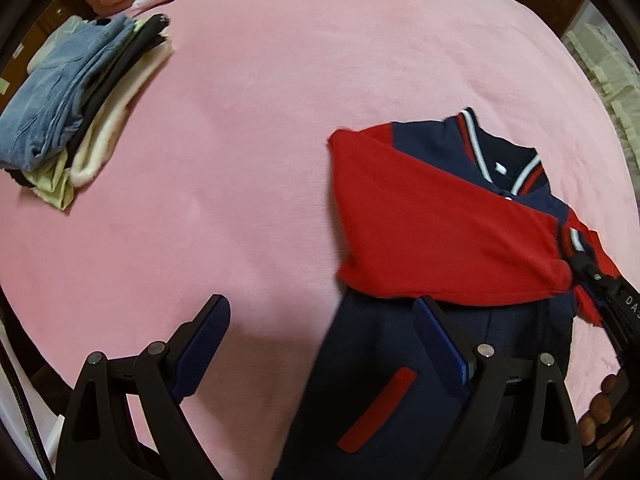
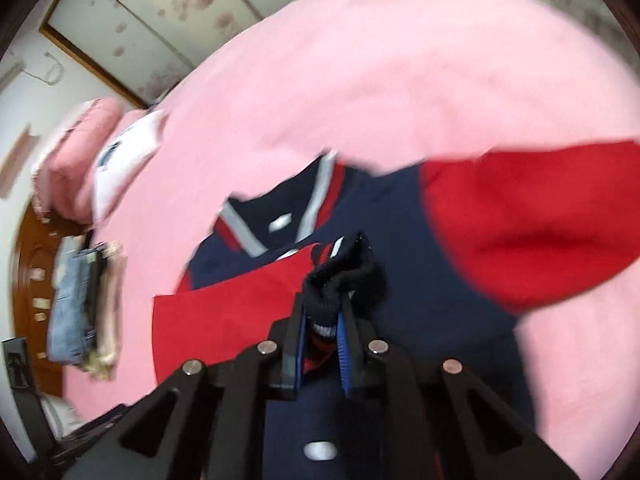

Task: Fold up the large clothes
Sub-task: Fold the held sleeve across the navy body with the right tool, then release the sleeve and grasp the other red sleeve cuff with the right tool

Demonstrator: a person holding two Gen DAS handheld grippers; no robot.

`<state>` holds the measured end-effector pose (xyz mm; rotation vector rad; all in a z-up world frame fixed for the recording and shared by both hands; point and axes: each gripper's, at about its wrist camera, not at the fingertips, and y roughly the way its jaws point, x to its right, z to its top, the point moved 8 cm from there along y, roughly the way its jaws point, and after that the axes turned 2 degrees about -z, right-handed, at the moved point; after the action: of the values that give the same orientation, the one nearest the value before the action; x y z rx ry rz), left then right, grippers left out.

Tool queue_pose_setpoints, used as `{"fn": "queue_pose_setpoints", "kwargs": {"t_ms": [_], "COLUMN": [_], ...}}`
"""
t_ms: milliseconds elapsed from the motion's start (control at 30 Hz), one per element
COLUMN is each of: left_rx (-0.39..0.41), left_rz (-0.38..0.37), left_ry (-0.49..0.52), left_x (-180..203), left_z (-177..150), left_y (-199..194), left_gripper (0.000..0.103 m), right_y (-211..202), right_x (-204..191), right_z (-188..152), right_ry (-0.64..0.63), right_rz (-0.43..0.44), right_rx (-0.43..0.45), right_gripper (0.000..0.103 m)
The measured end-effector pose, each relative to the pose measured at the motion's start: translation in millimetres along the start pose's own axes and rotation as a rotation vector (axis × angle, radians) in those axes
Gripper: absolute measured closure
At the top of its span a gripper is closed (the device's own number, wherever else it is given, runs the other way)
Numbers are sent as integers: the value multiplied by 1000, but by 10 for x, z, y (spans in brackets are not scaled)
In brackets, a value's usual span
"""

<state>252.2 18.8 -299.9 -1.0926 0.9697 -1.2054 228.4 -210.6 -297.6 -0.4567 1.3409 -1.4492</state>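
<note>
While the right hand-held gripper (image 2: pixel 322 320) pinches the dark ribbed cuff (image 2: pixel 344 268) of the jacket (image 1: pixel 400 344), its red sleeve (image 1: pixel 436 232) lies across the navy body. The left hand-held gripper (image 1: pixel 320 340) hangs spread and empty above the jacket's edge on the pink bed (image 1: pixel 260 120), with folded clothes (image 1: pixel 76 112) far ahead to its left.

Beyond the blue-padded black fingers (image 1: pixel 436 344) lies a navy jacket (image 1: pixel 380 360) with red sleeves and a red-and-white striped collar (image 1: pixel 474 140) on a pink bed (image 1: pixel 260 120); the folded stack (image 1: pixel 68 120) shows denim blue, black, cream.
</note>
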Motion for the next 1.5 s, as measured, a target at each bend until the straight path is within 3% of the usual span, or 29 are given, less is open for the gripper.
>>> {"fn": "queue_pose_setpoints", "kwargs": {"t_ms": [100,200,300,333,400,467,500,533,567,600,633,667,700,800,867,900,933,1000,1067,1133,1200,1233,1300,1367,1400,1433,1500], "left_rx": [-17,-40,-23,-9,-10,-58,-114,-175,-215,-239,-252,-251,-233,-202,-191,-173,-154,-145,-177,-192,-173,-149,-99,-62,-47,-52,-87], "left_rz": [-1,31,-40,-63,-113,-161,-187,-203,-195,-150,-104,-98,-107,-79,-109,-133,-170,-258,-221,-202,-179,-155,-130,-7,128,169,64], "left_ry": [35,87,153,172,201,207,201,187,175,173,175,161,95,-17,-22,4,33,105,148,160,131,110,68,76,104,110,36], "left_x": [126,276,493,557,681,761,802,829,813,757,662,607,477,224,243,303,376,566,609,581,434,329,75,-205,-414,-541,-753], "left_z": [52,128,214,249,316,336,315,277,260,239,231,249,301,358,371,388,403,412,385,398,474,528,636,712,745,755,753], "left_y": [141,227,170,132,110,190,295,441,579,717,817,841,820,718,651,598,552,495,570,653,666,647,569,553,561,586,615], "left_gripper": [12,12,13,15,23,54,62,79,95,95,99,100,100,100,100,99,96,93,93,94,96,97,102,99,99,99,98], "right_y": [-35,63,-176,-253,-276,-139,-27,140,278,456,603,670,659,437,303,256,243,273,430,676,854,896,827,768,720,678,612], "right_x": [295,578,632,567,373,85,-59,-218,-317,-348,-288,-183,-58,428,422,294,132,-275,-513,-544,-339,-239,102,313,414,487,543], "right_z": [62,38,144,177,174,94,22,-88,-184,-270,-308,-289,-234,-44,27,55,55,-4,-127,-228,-201,-146,-55,29,68,115,176], "right_ry": [14,20,-34,-60,-100,-113,-108,-108,-115,-137,-172,-191,-168,-33,33,0,-40,-110,-143,-146,-56,3,110,158,152,133,151], "right_rz": [-67,-141,-182,-167,-52,117,197,284,319,287,180,84,40,-193,-201,-187,-134,60,139,118,81,105,65,37,-29,-78,-72], "right_rx": [0,-83,30,67,75,1,-55,-135,-192,-235,-245,-226,-192,-107,-55,-27,-14,-36,-110,-158,-161,-146,-82,-52,-36,-18,-6], "right_gripper": [88,79,79,79,79,79,79,81,94,103,103,103,103,103,103,103,103,103,103,103,103,103,103,103,103,103,103]}}
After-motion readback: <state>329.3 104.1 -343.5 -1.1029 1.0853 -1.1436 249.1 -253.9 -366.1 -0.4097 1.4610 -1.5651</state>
